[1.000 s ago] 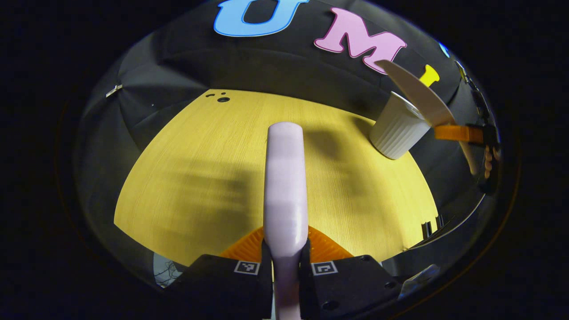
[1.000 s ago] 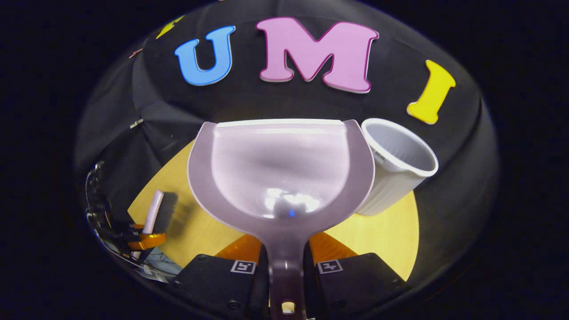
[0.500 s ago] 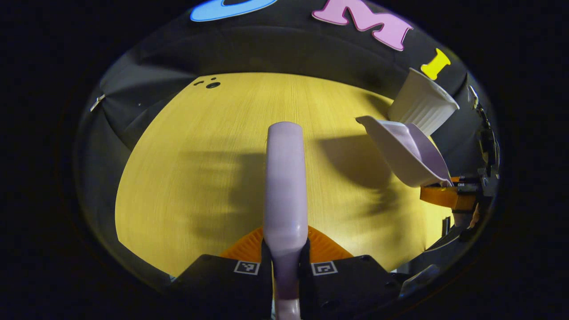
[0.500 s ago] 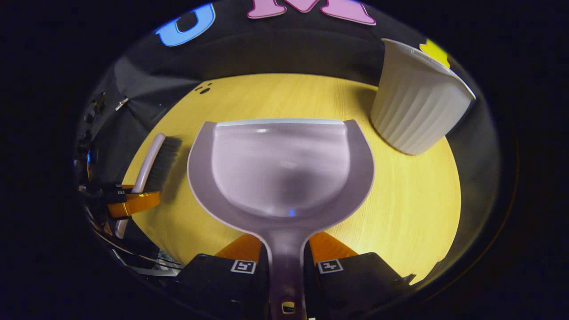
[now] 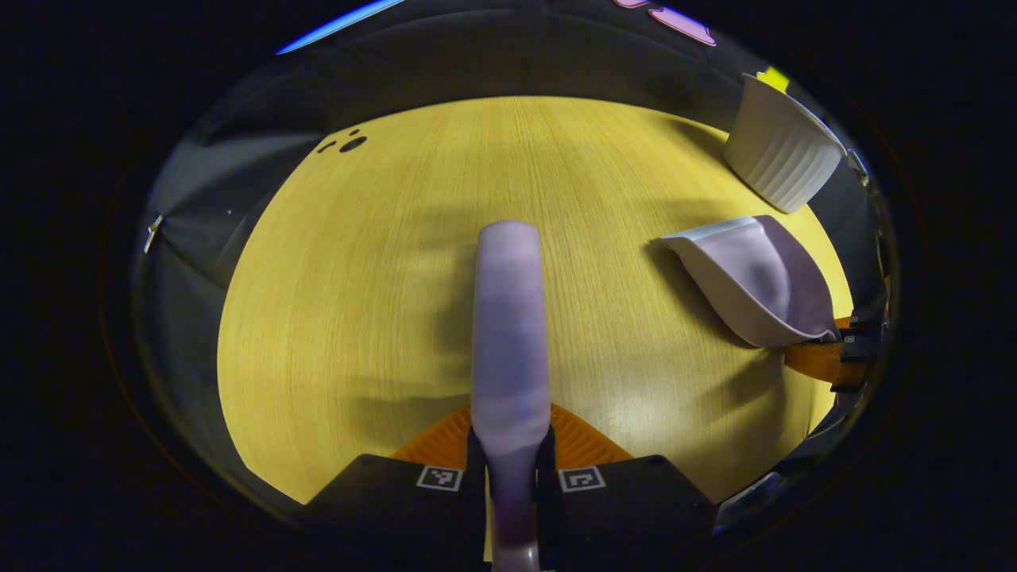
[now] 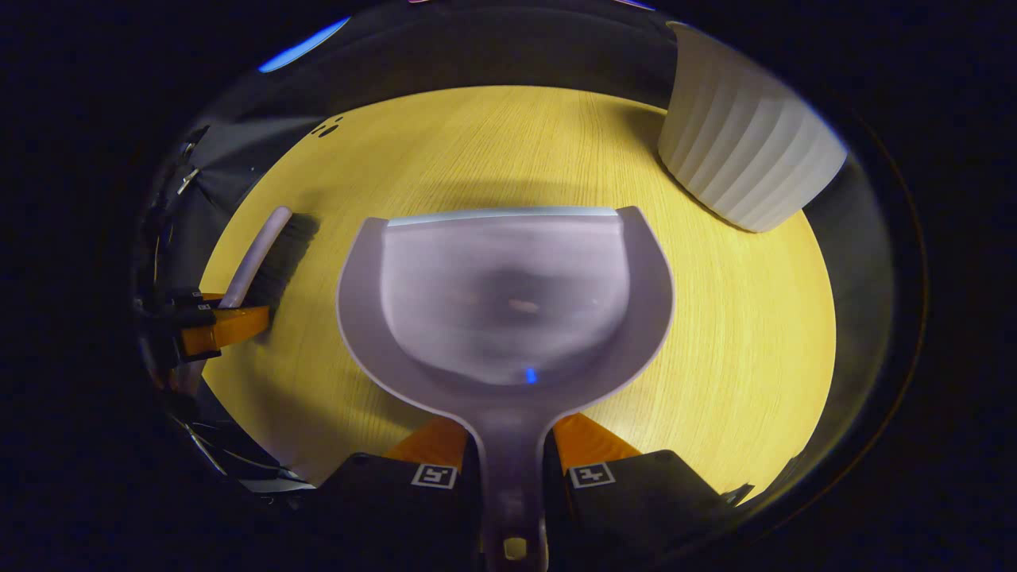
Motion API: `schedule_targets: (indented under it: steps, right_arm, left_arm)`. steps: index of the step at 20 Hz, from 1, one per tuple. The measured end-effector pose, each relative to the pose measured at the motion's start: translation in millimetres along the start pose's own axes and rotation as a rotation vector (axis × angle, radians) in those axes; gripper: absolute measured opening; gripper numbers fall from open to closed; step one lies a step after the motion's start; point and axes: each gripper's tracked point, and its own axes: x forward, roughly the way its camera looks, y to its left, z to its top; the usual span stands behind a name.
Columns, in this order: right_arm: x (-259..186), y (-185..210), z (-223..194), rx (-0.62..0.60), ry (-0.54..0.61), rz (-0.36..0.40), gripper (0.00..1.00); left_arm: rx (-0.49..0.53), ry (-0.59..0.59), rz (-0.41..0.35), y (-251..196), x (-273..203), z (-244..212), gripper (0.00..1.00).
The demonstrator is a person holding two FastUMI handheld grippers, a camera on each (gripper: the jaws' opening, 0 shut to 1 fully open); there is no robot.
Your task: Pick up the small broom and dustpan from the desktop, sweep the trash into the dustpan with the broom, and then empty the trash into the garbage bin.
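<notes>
Left gripper is clamped on the broom handle, right gripper pinching the dustpan handle, both probably light stiff plastic best held by those handles, bin at 2 o'clock on the desk, nothing blocking it.

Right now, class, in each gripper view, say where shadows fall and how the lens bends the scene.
Left gripper view: the pale lilac plastic broom casts a soft shadow leftward on the yellow wood-grain desktop, and the lilac plastic dustpan shades the wood beneath it; right gripper view: fisheye curves the desktop's edge, and the white ribbed bin looks blurred.
</notes>
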Motion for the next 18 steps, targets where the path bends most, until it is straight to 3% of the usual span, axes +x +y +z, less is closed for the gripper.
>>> schedule_targets:
  steps: [2,3,6,7,8,9,10,11,12,15,18]
  right_arm:
    - [4.5,-0.3,-2.7,-0.017,0.012,0.005,0.33]
    - [6.0,-0.3,-4.8,-0.022,0.021,0.009,0.41]
    - [6.1,2.2,-0.6,0.000,0.010,0.031,0.33]
    - [5.8,4.5,-0.8,0.012,0.012,0.047,0.47]
    - [5.4,5.3,-0.1,0.017,0.006,0.050,0.48]
    - [3.7,3.2,2.1,0.016,-0.006,0.047,0.58]
    - [2.2,2.5,4.3,0.016,-0.022,0.046,0.80]
    - [-0.9,0.8,7.6,0.018,-0.039,0.040,0.89]
    - [-6.7,-1.2,8.2,0.025,-0.058,0.032,1.00]
    - [-29.7,-7.5,12.5,0.044,-0.133,0.005,1.00]
    - [-64.5,-15.6,19.5,0.058,-0.232,-0.039,1.00]
  left_arm:
    - [0.008,0.006,0.004,-4.6,2.7,1.2,0.30]
    - [0.014,0.010,0.009,-5.4,2.9,0.0,0.33]
    - [0.019,0.007,0.012,-7.8,3.0,-0.3,0.36]
    - [0.013,0.007,0.004,-9.5,2.4,-1.4,0.36]
    - [0.007,0.011,-0.010,-12.9,0.6,-3.3,0.38]
    - [0.007,0.009,-0.017,-15.5,-1.2,-4.7,0.57]
    - [0.007,-0.006,-0.016,-16.4,-1.9,-3.8,0.77]
    - [0.004,-0.023,-0.016,-16.7,-7.6,-3.9,0.96]
    - [0.006,-0.041,-0.013,-16.3,-13.7,-2.1,0.96]
    - [0.026,-0.129,0.009,-12.7,-40.1,4.0,0.95]
    - [0.040,-0.262,-0.016,-17.5,-82.4,17.8,0.95]
